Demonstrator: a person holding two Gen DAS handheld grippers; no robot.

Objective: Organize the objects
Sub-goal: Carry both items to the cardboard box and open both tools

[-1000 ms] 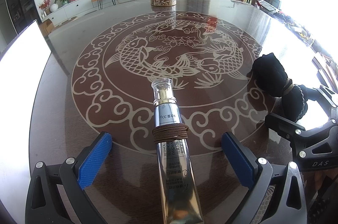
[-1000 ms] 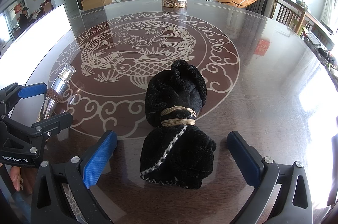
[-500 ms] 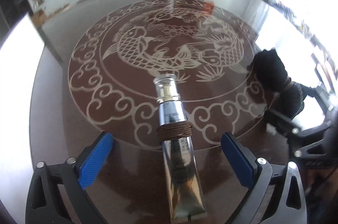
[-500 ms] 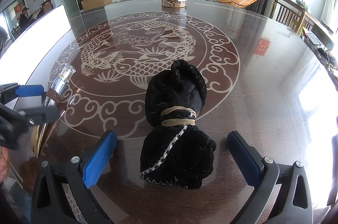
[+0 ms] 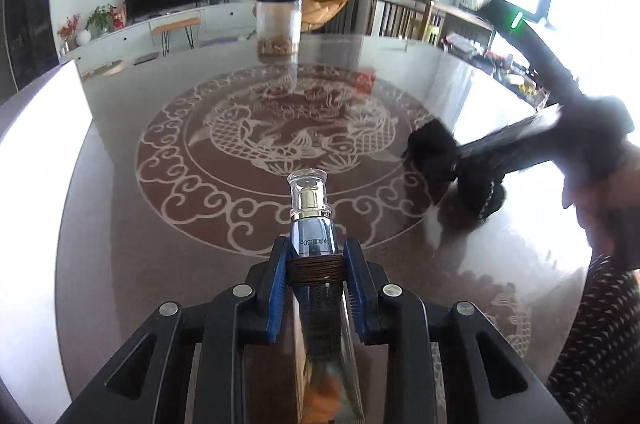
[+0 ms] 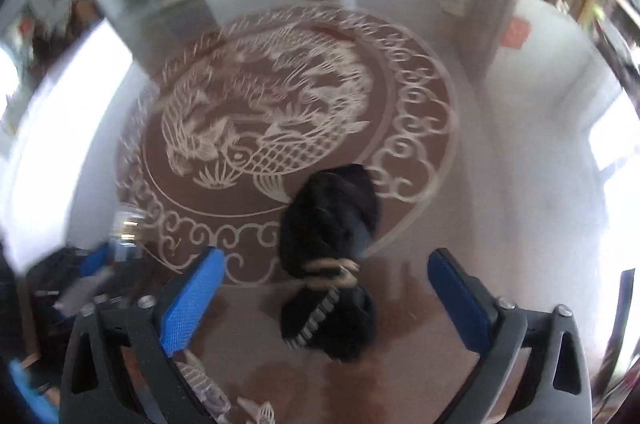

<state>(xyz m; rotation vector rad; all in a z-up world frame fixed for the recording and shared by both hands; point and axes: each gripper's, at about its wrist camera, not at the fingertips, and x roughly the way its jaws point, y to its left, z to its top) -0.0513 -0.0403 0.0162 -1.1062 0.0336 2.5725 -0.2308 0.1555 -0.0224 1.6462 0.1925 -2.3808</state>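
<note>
A silver cosmetic tube (image 5: 314, 236) with a clear cap and a brown band wound round it is held in my left gripper (image 5: 316, 256), whose blue pads press the band from both sides, lifting it over the table. A rolled black cloth (image 6: 330, 220) tied with a tan band lies on the table between the blue pads of my right gripper (image 6: 326, 288), which is open above it. The cloth also shows in the left wrist view (image 5: 440, 156), partly behind the blurred right gripper. The right wrist view is motion-blurred.
The round glass-topped table (image 5: 160, 224) bears a fish pattern. A clear jar (image 5: 279, 24) with a dark lid stands at its far edge. Chairs and a TV cabinet stand beyond the table. The left gripper shows blurred at the left of the right wrist view (image 6: 80, 284).
My left gripper has shut on the tube at its band and raised it. My right gripper has lifted and tilted down over the black cloth, still open.
</note>
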